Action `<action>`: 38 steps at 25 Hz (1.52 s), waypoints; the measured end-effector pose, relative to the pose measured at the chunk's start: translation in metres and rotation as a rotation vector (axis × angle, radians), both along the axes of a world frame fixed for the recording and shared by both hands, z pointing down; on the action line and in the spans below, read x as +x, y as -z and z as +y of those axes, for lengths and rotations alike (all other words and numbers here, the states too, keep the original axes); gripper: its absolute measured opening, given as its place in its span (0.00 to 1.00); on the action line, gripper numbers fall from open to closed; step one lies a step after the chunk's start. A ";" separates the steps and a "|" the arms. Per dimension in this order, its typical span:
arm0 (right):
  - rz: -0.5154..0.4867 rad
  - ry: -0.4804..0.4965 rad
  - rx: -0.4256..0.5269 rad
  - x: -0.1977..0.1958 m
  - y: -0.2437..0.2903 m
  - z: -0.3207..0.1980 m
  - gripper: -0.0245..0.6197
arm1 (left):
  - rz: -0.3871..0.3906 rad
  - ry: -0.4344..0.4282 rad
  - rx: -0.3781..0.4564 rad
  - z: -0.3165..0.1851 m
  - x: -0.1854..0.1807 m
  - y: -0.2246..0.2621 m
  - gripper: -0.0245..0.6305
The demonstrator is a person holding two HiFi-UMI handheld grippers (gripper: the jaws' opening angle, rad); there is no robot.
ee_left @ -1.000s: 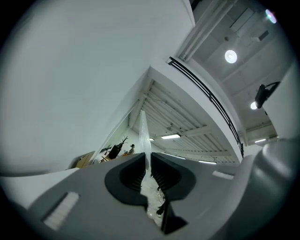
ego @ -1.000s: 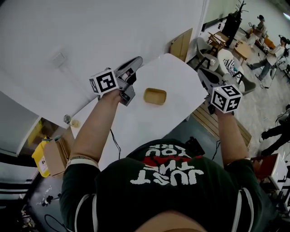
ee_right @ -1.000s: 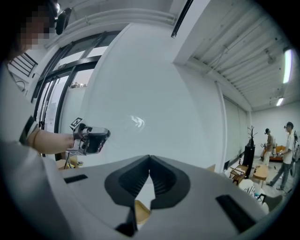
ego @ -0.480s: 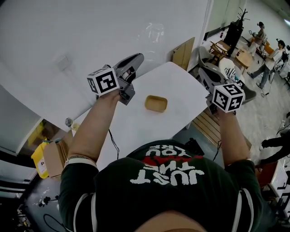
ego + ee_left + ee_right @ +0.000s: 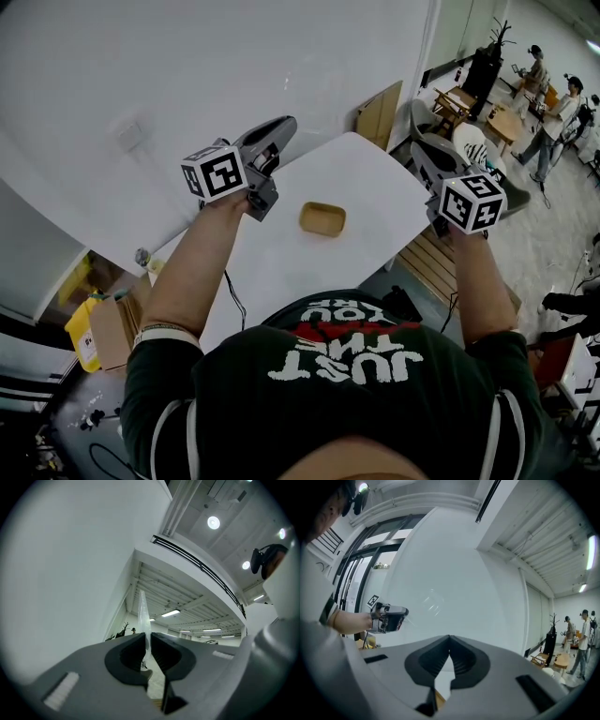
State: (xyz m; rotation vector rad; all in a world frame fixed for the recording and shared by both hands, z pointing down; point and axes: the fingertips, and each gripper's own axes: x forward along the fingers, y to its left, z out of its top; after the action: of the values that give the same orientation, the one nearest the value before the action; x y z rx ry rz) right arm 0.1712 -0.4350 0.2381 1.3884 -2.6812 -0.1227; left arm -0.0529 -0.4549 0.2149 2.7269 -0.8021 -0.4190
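well, i have both grippers raised above the white table (image 5: 375,183), and neither touches it. my left gripper (image 5: 284,125) hangs over the far left edge of the surface. in the left gripper view its fingers are pinched narrow on a clear plastic film (image 5: 142,609), which stands up from between them as a thin, wrinkled strip. my right gripper (image 5: 424,157) hangs over the far right edge, well apart from the left one. in the right gripper view its fingers meet at the tips, with a small gap lower down, and i can make out nothing pinched between them. that same view shows faint glints in the air just beside the left gripper's tip. that is where the film catches the light, but i cannot tell how far it spreads or whether it reaches the right fingers. below and between the two grippers, a small shallow tan tray (image 5: 322,218) lies flat near the middle of the surface, away from every edge. a dark cable (image 5: 234,292) drops over the near left edge. on the floor past the left end stand a yellow container (image 5: 82,333) and a cardboard box (image 5: 117,323), close together. beyond the right edge, far off, a few people (image 5: 553,103) are among chairs and low tables.
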 end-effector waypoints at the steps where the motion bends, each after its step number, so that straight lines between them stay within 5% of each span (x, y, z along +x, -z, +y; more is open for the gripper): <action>1: 0.000 0.000 0.000 0.000 0.000 0.000 0.05 | 0.000 -0.001 -0.001 0.000 0.000 0.000 0.10; 38: 0.047 -0.001 0.002 -0.006 -0.008 0.000 0.05 | 0.009 -0.010 -0.015 -0.001 0.000 -0.002 0.10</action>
State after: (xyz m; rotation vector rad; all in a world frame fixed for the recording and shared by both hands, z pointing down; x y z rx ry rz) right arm 0.1649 -0.4352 0.2460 1.3697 -2.6432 -0.1561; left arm -0.0529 -0.4562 0.2171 2.7124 -0.7854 -0.4209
